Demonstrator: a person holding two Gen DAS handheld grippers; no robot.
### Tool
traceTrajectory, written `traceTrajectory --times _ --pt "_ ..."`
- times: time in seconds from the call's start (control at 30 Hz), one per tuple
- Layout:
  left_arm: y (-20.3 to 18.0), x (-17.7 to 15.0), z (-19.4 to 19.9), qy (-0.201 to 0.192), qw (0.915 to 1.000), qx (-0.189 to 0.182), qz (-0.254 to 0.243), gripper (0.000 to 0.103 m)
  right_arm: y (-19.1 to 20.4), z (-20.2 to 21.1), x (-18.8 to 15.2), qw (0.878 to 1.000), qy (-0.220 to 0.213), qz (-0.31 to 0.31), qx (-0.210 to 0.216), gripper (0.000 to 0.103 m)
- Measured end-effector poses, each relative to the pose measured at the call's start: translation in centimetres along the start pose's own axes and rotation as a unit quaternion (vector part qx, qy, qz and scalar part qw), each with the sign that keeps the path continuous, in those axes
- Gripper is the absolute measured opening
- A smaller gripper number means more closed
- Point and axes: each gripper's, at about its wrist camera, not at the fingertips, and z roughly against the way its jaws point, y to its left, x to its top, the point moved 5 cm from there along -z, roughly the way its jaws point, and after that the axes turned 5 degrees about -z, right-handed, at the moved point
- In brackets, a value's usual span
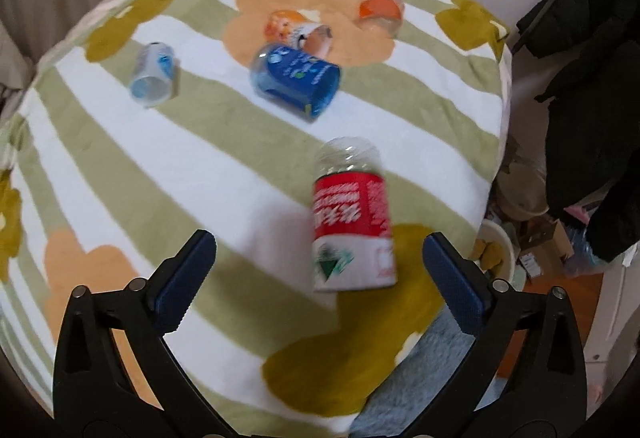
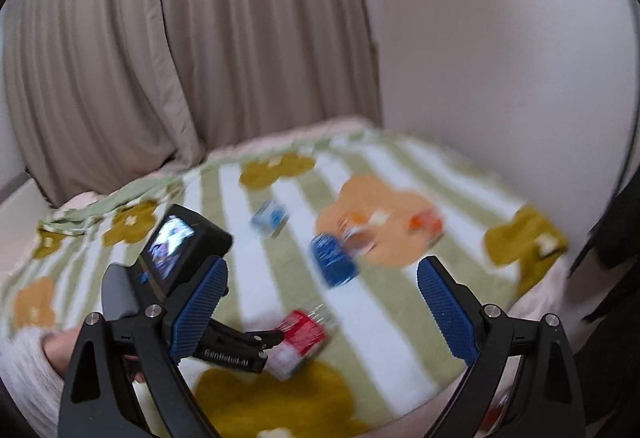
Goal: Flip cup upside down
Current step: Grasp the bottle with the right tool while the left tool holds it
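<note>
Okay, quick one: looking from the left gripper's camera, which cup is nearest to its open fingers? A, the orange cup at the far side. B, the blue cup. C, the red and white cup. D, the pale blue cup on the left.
C: the red and white cup lies on its side on the blanket, just ahead of the open left gripper; the other cups lie farther off.

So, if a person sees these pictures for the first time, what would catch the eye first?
Probably the red-labelled cup, lying on its side just ahead of the open left gripper. Behind it, four more cups lie scattered on the flower-patterned striped blanket, the blue one standing out most. In the blurred right wrist view, the open right gripper frames the same scene.
</note>
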Motion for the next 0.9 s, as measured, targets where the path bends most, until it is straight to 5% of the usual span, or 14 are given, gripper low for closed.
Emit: traceTrajectory --times 0.17,0.43,0.9 --pt "1.6 -2.4 -0.1 0.001 0.9999 -0.004 0.014 0.103 0.2 -7.7 -1.6 0.984 0.154 -0.085 0.036 0.095" --pt "3.8 -5.7 -1.9 0.017 0.9994 -0.01 0.028 0.103 -0.6 -17.4 -7.1 0.938 0.294 -0.186 0.009 0.095" --pt "4.6 -7.0 -4.1 0.03 0.9987 -0.028 0.029 0.103 -2.7 -22.6 -10.2 0.894 0.385 -0.217 -0.069 0.095"
